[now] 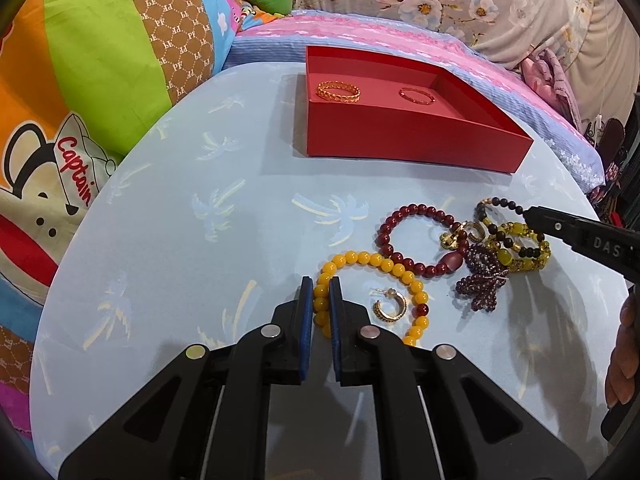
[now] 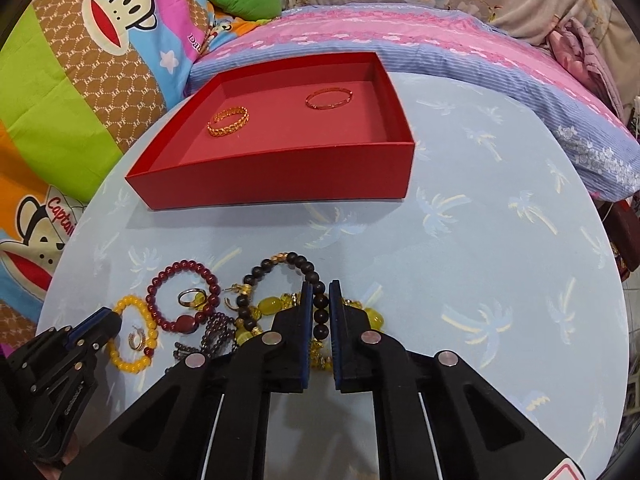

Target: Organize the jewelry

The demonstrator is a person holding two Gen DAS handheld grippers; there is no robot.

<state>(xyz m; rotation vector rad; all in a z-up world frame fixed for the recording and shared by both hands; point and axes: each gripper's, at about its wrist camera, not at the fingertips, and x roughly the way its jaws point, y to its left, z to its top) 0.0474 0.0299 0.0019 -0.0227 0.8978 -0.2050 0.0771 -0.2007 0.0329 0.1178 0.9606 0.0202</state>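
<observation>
Now right hand-held gripper clamps dark bead bracelet; left hand-held gripper grips yellow bead bracelet

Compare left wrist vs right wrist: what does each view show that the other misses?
Left wrist only: the left hand-held gripper shut on the yellow bead bracelet, and a hand at the right edge.

Right wrist only: the right hand-held gripper shut on the dark bead bracelet.

Both: the red box holding two gold bangles, the maroon bead bracelet, a gold hoop earring, and the blue palm-print table.
</observation>
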